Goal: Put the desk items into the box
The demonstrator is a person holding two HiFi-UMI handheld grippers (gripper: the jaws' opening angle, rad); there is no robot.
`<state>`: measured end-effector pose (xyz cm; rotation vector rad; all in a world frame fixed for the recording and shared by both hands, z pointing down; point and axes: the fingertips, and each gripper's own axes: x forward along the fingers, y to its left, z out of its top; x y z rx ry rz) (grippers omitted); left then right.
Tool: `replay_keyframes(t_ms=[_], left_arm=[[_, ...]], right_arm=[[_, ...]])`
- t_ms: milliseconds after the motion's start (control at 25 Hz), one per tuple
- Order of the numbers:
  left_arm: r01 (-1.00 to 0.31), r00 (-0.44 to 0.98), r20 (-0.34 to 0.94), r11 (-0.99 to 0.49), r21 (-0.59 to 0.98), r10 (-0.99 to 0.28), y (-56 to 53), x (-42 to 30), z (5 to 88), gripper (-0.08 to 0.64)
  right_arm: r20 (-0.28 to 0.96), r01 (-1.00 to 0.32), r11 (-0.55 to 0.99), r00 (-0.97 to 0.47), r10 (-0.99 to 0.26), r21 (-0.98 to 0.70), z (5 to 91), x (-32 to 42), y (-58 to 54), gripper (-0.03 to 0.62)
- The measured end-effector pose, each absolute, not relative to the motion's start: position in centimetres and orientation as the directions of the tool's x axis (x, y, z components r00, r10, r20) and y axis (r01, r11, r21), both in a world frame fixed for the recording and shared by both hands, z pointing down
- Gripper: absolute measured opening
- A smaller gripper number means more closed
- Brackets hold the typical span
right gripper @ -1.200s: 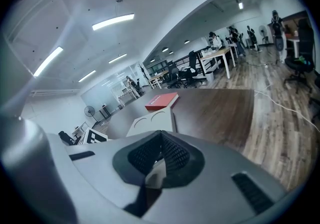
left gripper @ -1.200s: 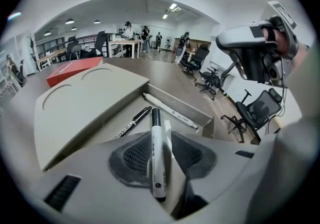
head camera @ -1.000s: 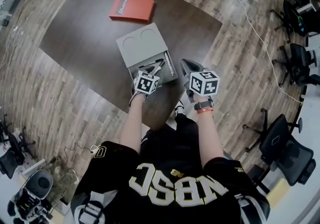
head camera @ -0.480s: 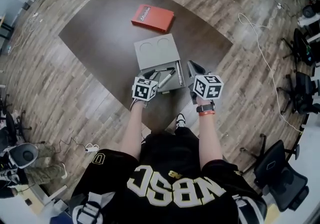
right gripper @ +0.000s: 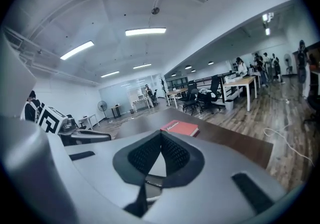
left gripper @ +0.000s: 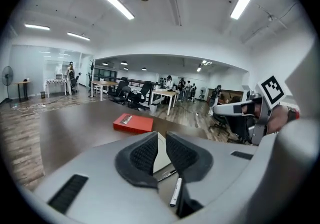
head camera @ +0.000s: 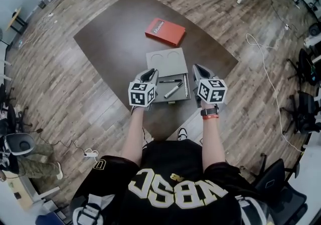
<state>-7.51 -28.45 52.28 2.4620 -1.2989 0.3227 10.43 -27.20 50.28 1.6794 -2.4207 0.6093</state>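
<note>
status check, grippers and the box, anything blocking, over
Left gripper empty, jaws just been closing, narrow gap showing. Right gripper shut, empty. Pens in box; red book on table, outside box. Nothing blocking.

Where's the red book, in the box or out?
Out. The red book lies flat on the table beyond the grey box, apart from it.

Grey box [head camera: 167, 61], frame centre: flat, far half covered by a panel with two round recesses, near compartment open. Inside it, a white marker [head camera: 174, 90] lies diagonally, with a thin pen [head camera: 170, 81] above it. Red book [head camera: 165, 31] lies flat just above the box.
</note>
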Motion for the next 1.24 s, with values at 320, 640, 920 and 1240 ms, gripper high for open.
replay_keyframes(t_ms=[320,640,920,1240], left_arm=[[-0.864,0.502,0.207,-0.472,0.178,-0.840,-28.8,-9.6,46.9,0.028],[-0.887,0.456,0.156,-0.433,0.157,-0.876,-28.6,-11.6,45.1,0.020],[-0.875,0.480,0.149,-0.458,0.159,-0.865,-27.6,-11.4,45.2,0.020],[-0.836,0.549,0.272,-0.521,0.171,-0.790,-26.9,-9.3,50.2,0.020]], right_arm=[[0.290,-0.918,0.343,-0.390,-0.874,-0.199,47.9,10.0,-28.2,0.008],[0.278,-0.902,0.396,-0.430,-0.859,-0.171,46.9,8.1,-28.8,0.008],[0.291,-0.886,0.430,-0.463,-0.837,-0.173,47.5,6.9,-28.1,0.008],[0.305,-0.883,0.429,-0.468,-0.830,-0.188,48.2,6.2,-27.2,0.008]])
